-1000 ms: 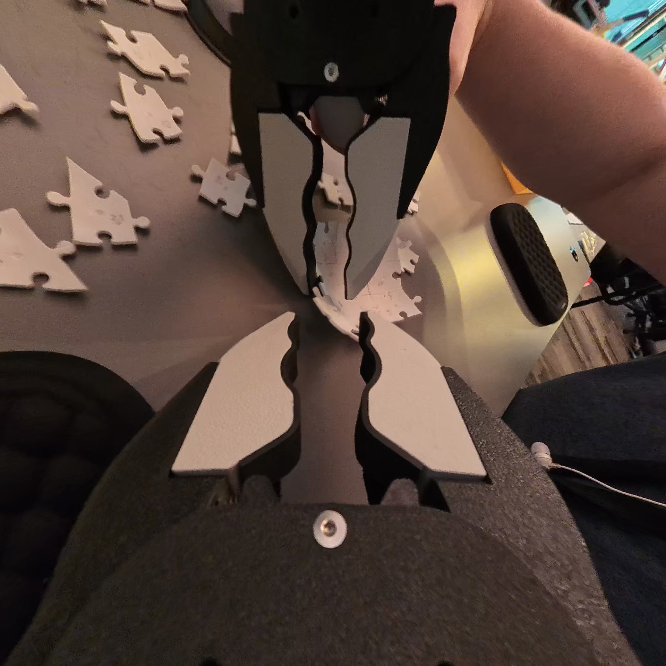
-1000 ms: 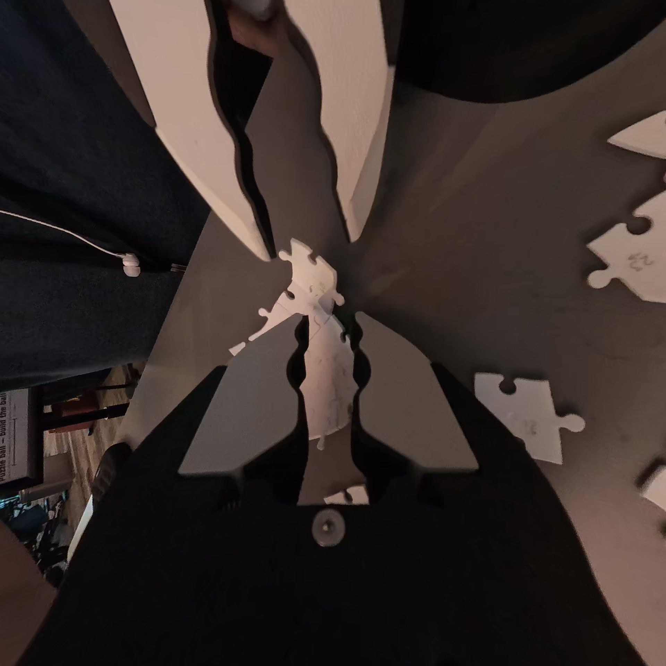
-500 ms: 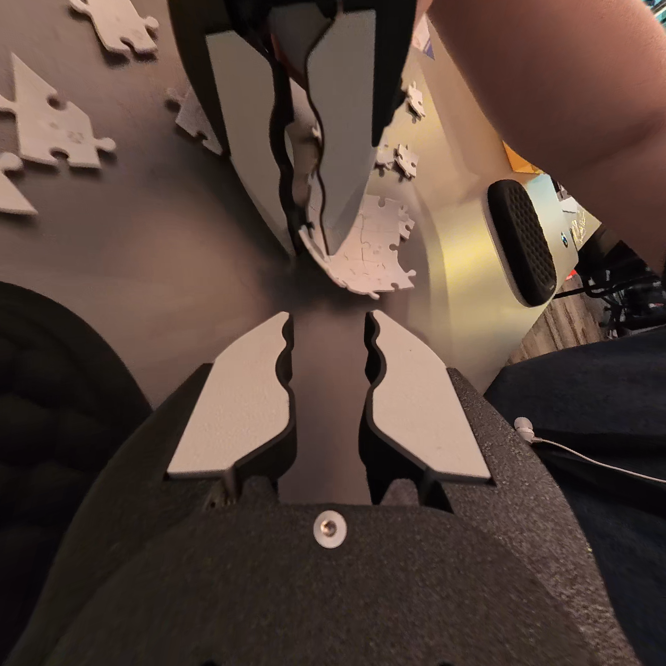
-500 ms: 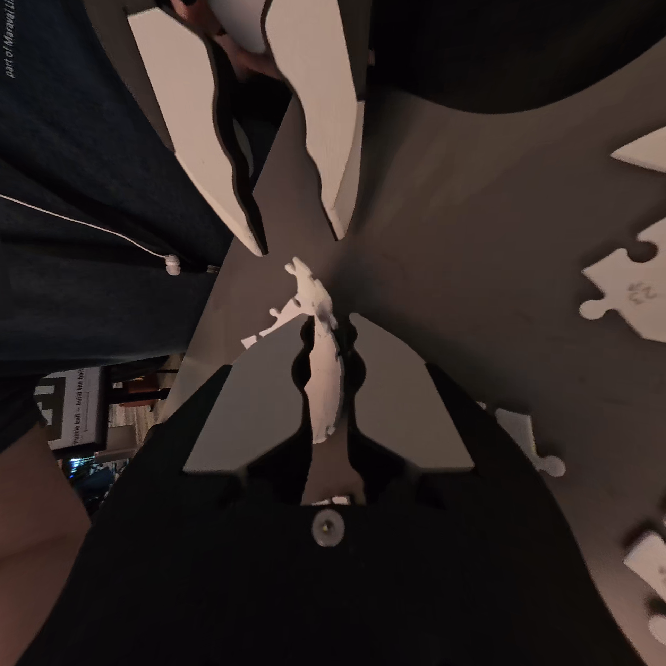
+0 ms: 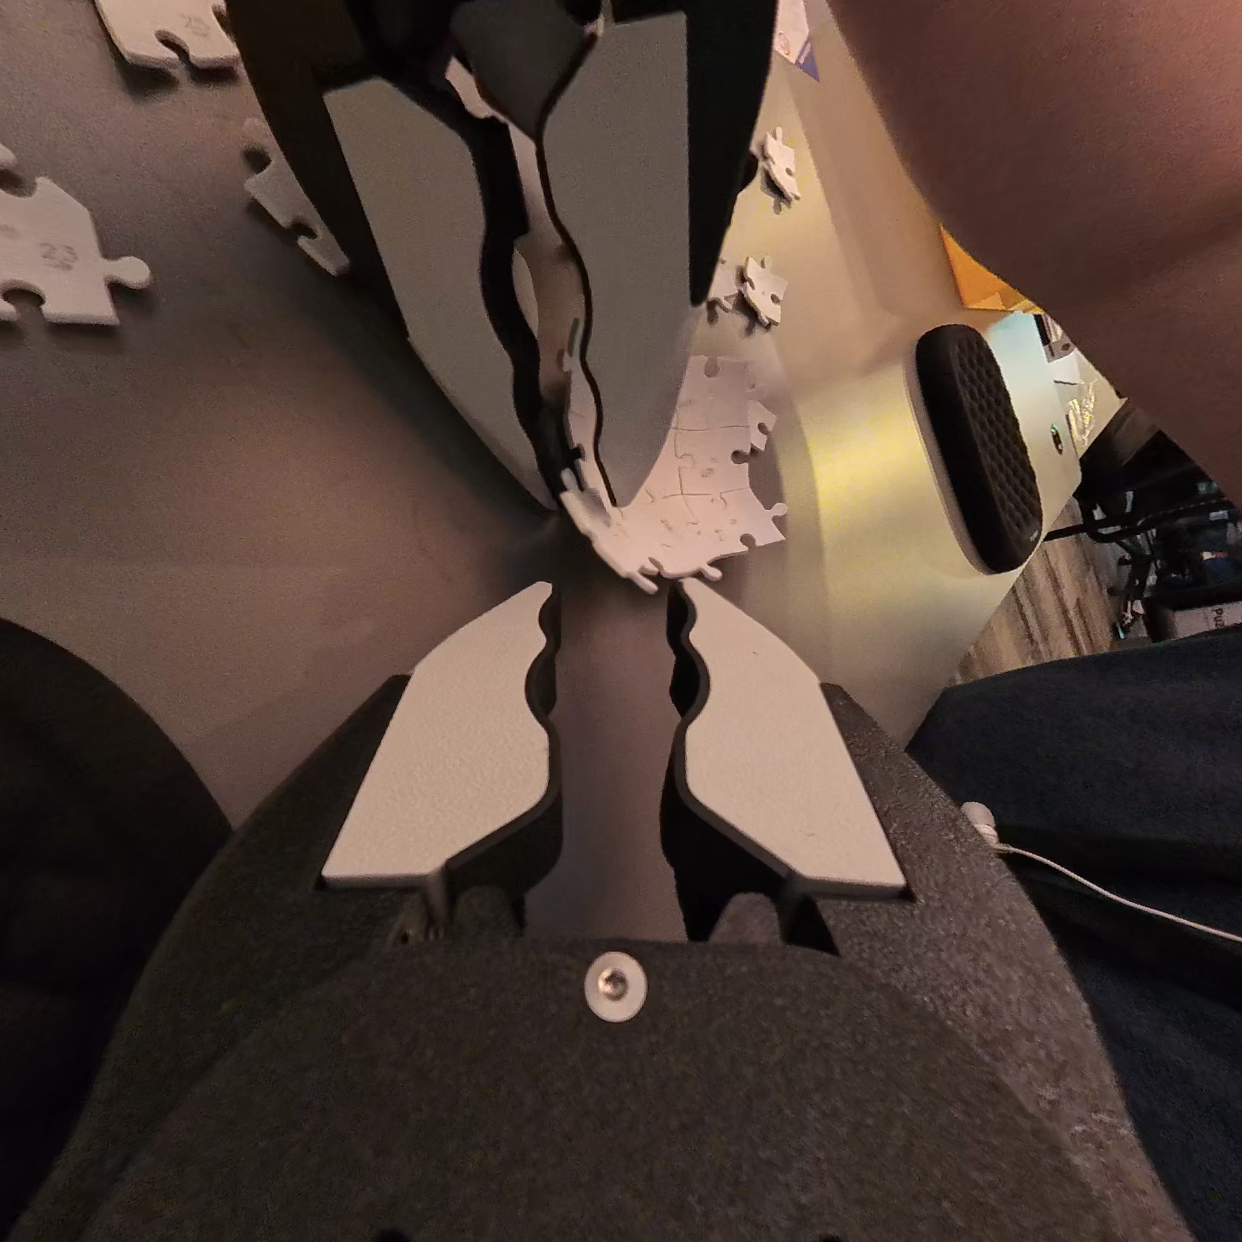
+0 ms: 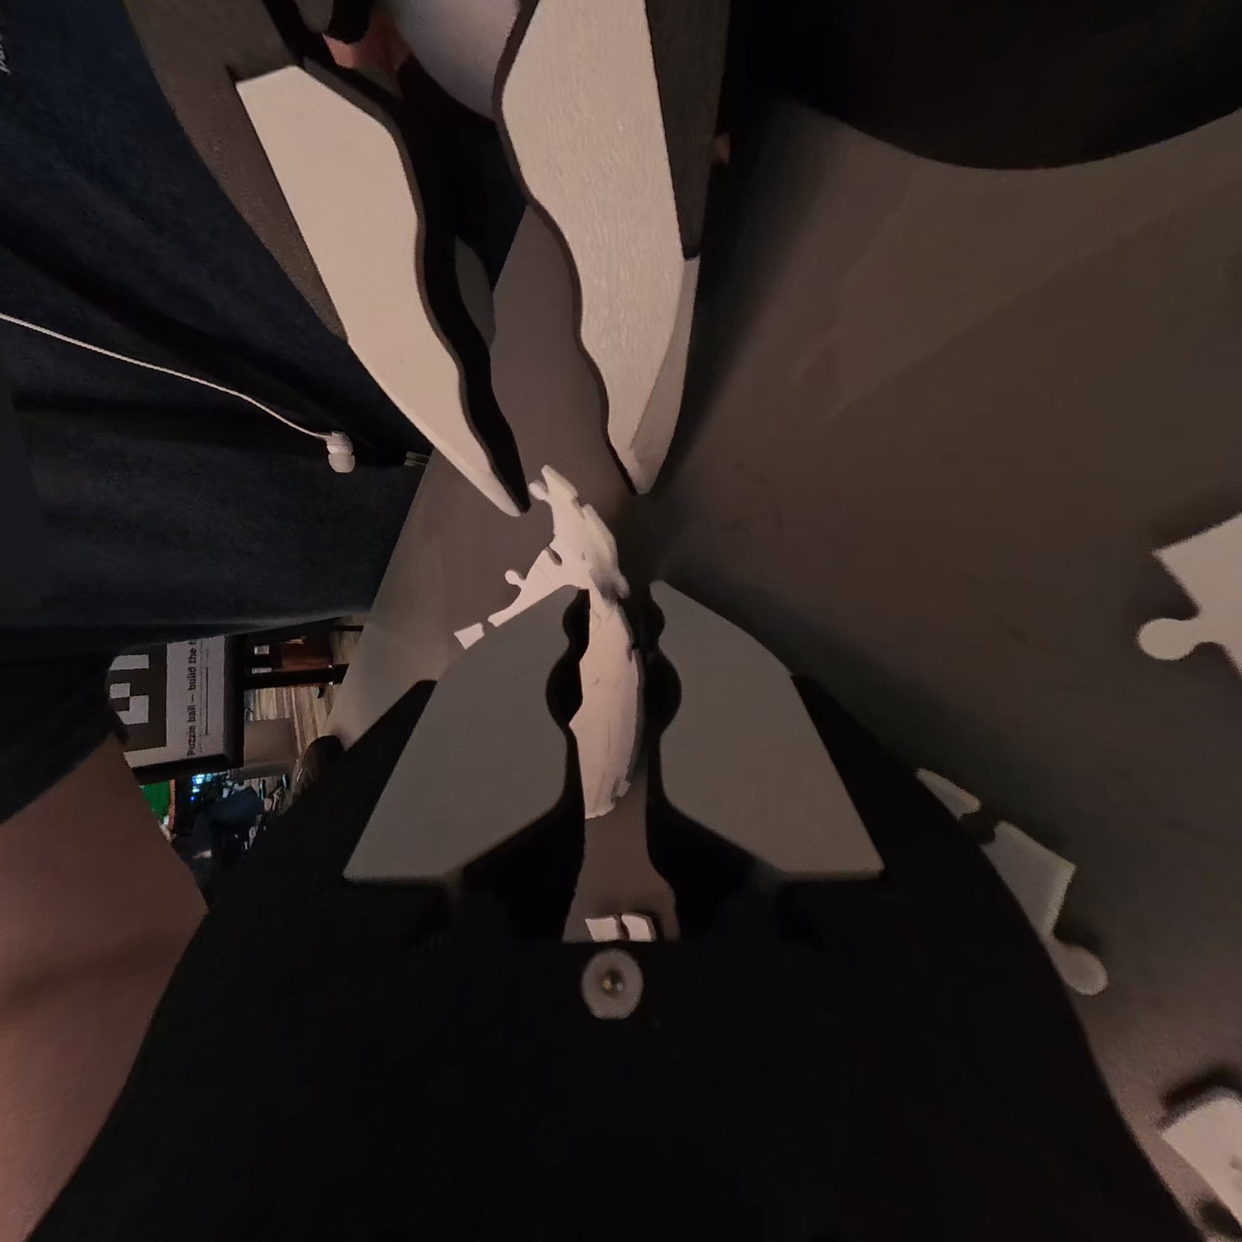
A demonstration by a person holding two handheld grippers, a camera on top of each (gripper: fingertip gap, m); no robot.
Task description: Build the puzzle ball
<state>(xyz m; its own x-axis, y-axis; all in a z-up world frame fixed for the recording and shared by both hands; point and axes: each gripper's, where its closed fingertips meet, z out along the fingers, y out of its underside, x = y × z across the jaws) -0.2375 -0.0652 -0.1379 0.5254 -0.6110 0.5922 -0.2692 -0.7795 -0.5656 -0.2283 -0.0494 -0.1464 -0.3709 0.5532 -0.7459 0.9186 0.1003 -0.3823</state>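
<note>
My right gripper (image 6: pixel 611 591) is shut on a curved white assembled puzzle section (image 6: pixel 605 706), held edge-on above the dark table (image 6: pixel 907 437). In the left wrist view the right gripper (image 5: pixel 578 497) comes down from the top, and the section (image 5: pixel 706 497) fans out to the right of its tips. My left gripper (image 5: pixel 611 591) is open and empty. The section's lower edge lies just in front of the left gripper's fingertips (image 5: pixel 682 595). In the right wrist view the left gripper (image 6: pixel 574 494) points down at the section's tabbed end.
Loose white puzzle pieces lie on the table (image 5: pixel 201 437) at the left (image 5: pixel 54 269), behind the right gripper (image 5: pixel 766 289), and at the right of the right wrist view (image 6: pixel 1196 605). A speaker with black mesh (image 5: pixel 974 457) stands near the table edge. A person's arm (image 5: pixel 1075 168) and dark clothing (image 5: pixel 1109 773) are close by. My left and right fingertips are right by each other.
The grippers drew a little apart half a second ago and are close again. The held section has turned more edge-on, and its edge is back at the left fingertips. Both jaws are unchanged.
</note>
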